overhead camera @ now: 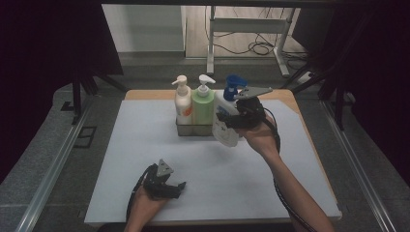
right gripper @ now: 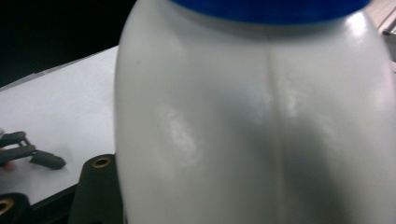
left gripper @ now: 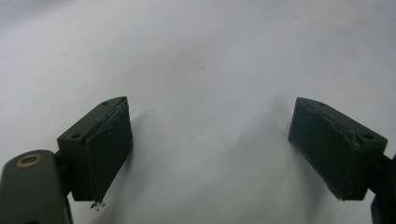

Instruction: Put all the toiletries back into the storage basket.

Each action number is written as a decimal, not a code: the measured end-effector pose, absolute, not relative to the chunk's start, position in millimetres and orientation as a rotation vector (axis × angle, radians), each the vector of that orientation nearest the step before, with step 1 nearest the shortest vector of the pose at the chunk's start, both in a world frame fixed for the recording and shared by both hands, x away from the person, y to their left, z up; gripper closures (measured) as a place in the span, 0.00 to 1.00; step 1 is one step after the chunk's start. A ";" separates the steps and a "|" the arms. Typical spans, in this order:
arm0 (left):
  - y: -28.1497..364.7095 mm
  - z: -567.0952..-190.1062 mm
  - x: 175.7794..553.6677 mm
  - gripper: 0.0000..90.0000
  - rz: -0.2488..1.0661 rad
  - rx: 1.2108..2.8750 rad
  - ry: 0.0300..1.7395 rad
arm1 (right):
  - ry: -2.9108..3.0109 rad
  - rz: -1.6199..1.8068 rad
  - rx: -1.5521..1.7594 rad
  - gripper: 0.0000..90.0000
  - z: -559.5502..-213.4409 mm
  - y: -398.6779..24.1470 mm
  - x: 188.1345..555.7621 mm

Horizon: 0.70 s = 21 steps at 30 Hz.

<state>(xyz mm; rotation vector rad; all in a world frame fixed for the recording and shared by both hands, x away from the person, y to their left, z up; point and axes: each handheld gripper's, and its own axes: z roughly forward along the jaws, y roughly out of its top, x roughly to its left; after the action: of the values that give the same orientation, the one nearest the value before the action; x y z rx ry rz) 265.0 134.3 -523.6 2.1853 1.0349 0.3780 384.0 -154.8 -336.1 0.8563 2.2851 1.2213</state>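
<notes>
**Blue-capped bottle lifted beside the rack**

Left gripper (overhead camera: 180,185) rests on the bench (overhead camera: 96,193), fingers spread wide and empty. Right gripper (overhead camera: 226,122) clamps the white bottle (overhead camera: 227,130) at its body, tilted just beside the rack (overhead camera: 193,129). Smooth, probably slippery plastic; a mid-body hold seems safest.

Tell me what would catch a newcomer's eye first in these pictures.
The right tool grips a white bottle with a blue pump, held at the right end of a metal rack at the table's far middle. In that rack stand a cream bottle and a green bottle. The left tool rests open near the front edge.
</notes>
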 end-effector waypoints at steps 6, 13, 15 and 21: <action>134.3 -523.6 265.0 0.15 0.377 2.184 1.035 | 2.258 1.217 0.896 0.42 -334.4 -164.3 391.4; 134.3 -523.6 265.0 0.15 0.377 2.185 1.035 | 2.231 1.195 0.915 0.42 -331.2 -168.9 401.4; 134.3 -523.6 265.0 0.15 0.377 2.184 1.035 | 2.219 1.189 0.921 0.42 -330.0 -170.0 404.7; 134.3 -523.6 265.0 0.15 0.378 2.185 1.034 | 2.192 1.187 0.956 0.42 -329.0 -174.2 415.3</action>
<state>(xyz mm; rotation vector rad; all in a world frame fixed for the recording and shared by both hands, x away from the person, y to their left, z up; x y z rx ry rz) 265.0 134.3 -523.6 2.1846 1.0345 0.3777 415.3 -174.2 -329.0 0.9561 2.1922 1.1870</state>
